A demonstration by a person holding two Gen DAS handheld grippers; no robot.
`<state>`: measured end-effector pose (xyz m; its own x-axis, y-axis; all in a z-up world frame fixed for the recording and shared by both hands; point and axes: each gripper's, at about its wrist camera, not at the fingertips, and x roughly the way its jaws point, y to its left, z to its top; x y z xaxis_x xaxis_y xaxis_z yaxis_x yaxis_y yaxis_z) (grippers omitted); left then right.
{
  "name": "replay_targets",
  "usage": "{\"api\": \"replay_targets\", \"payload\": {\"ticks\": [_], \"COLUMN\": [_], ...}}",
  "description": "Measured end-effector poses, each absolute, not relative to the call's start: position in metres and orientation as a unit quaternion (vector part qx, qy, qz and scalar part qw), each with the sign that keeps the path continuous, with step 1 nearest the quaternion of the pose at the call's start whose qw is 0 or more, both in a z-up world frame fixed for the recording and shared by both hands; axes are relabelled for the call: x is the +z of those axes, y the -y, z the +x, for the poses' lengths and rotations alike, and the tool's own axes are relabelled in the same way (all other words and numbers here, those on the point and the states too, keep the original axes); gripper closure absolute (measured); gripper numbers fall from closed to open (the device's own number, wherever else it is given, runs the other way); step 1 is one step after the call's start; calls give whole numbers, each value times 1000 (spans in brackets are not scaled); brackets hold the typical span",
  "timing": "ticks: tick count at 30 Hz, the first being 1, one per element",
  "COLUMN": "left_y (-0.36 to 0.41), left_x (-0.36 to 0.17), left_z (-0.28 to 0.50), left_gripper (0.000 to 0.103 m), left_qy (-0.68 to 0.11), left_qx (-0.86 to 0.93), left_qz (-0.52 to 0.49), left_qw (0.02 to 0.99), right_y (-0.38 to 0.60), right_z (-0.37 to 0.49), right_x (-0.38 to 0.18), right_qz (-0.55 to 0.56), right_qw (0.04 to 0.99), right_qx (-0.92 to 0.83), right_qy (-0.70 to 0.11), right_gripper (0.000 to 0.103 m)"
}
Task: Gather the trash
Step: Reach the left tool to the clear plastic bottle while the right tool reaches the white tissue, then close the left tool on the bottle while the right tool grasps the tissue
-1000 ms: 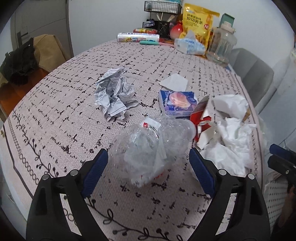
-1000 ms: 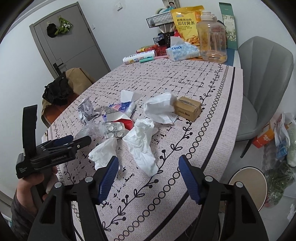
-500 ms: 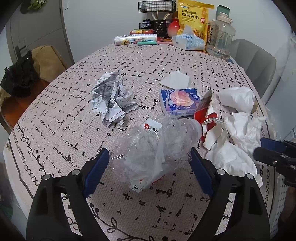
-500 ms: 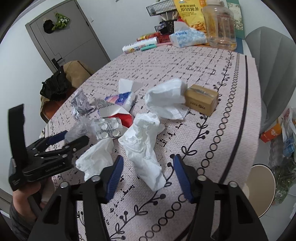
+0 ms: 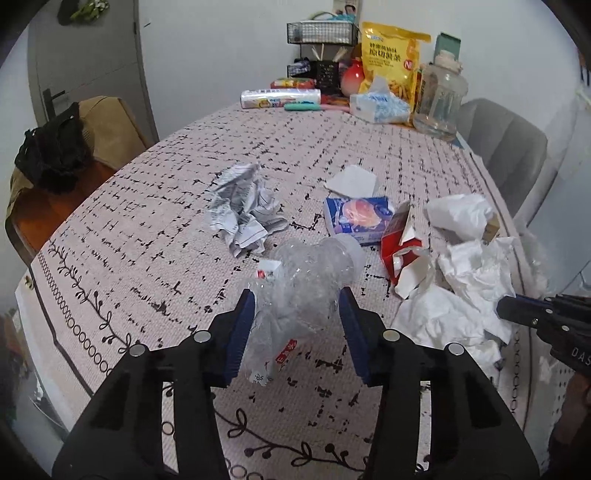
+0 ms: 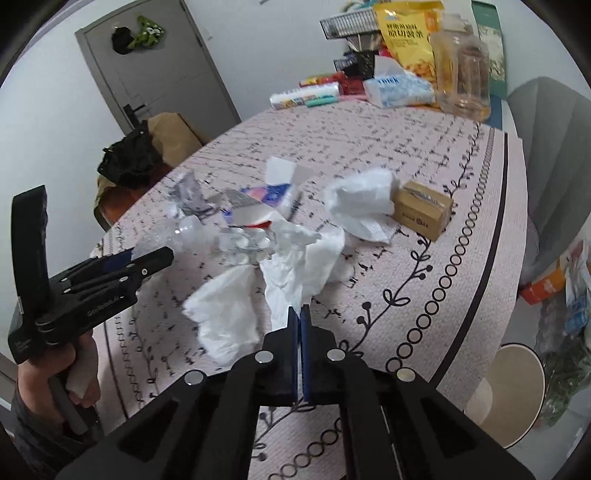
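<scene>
My left gripper (image 5: 295, 299) is shut on a crushed clear plastic bottle (image 5: 303, 280), its blue pads pressing both sides of it. My right gripper (image 6: 298, 309) is shut on the near end of a white crumpled tissue (image 6: 299, 258). A second white tissue (image 6: 225, 314) lies to its left. Other trash on the table: crumpled printed paper (image 5: 242, 212), a blue wrapper (image 5: 356, 218), a torn red carton (image 5: 400, 240), a white tissue wad (image 6: 360, 201) and a small brown box (image 6: 423, 208).
The patterned tablecloth (image 5: 147, 236) covers the table. At the far end stand a tissue pack (image 5: 380, 107), a clear jug (image 5: 441, 99), a yellow snack bag (image 5: 391, 55) and a wire rack (image 5: 321, 33). A grey chair (image 6: 546, 147) and a bin (image 6: 506, 391) are at right.
My left jaws have closed from wide open onto the plastic bottle. My right jaws have closed from open onto the white tissue after moving in toward it.
</scene>
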<state>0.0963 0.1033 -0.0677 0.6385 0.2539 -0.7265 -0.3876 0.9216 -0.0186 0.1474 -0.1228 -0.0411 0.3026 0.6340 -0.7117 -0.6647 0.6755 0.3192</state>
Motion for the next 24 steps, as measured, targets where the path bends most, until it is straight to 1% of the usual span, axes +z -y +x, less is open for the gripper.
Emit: {"api": "replay_targets", "payload": {"ticks": [13, 24], "left_y": [-90, -39], "left_x": [-23, 4], "left_z": [73, 99], "left_gripper": [58, 58], "left_qy": [-327, -305], "left_qx": [176, 110], "left_qz": [-102, -83], "left_qw": [923, 942], "right_y": [149, 205], "right_z": [124, 140], "right_x": [12, 21], "right_qz": [-5, 26], "right_qw": [829, 859], "right_qx": [424, 371], "right_qy": [-365, -352], "right_gripper": [101, 101]}}
